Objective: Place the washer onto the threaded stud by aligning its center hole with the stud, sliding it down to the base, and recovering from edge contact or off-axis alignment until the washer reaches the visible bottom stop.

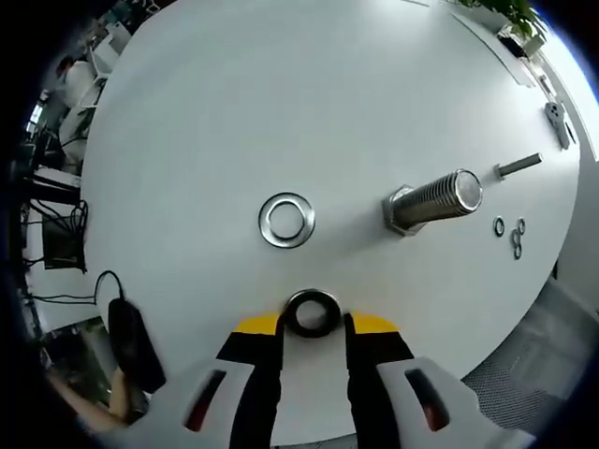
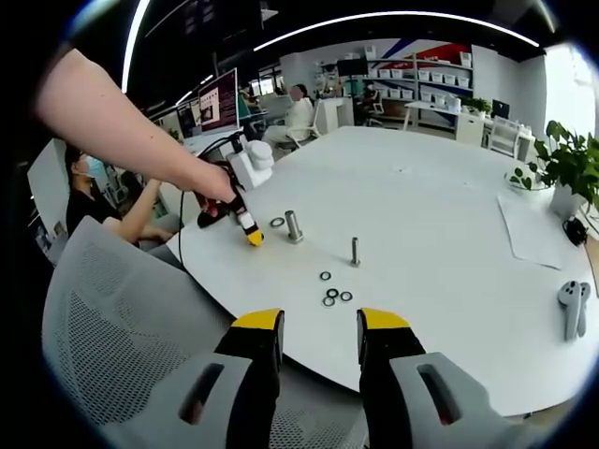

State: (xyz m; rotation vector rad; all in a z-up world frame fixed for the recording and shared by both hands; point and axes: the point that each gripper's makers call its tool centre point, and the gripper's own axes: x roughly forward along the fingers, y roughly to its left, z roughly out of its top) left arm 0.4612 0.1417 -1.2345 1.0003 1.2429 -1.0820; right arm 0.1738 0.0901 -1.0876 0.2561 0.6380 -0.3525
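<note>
A large threaded stud [image 1: 432,198] with a hex base stands on the white round table [image 1: 281,103]. A big silver washer [image 1: 286,220] lies flat to its left. My left gripper [image 1: 313,323] is shut on a second, darker washer [image 1: 312,312], held between its yellow tips low over the table. In the right gripper view, a person's hand holds that left gripper [image 2: 251,234] beside the flat washer [image 2: 277,222] and the stud [image 2: 294,226]. My right gripper [image 2: 318,323] is open and holds nothing, back from the table's near edge.
A thinner stud [image 2: 355,250] stands further in, with three small washers [image 2: 332,295] in front of it. A white controller [image 2: 571,304], a sheet of paper [image 2: 533,229] and a plant [image 2: 562,164] sit at the right. A grey mesh chair [image 2: 103,327] is beside the table.
</note>
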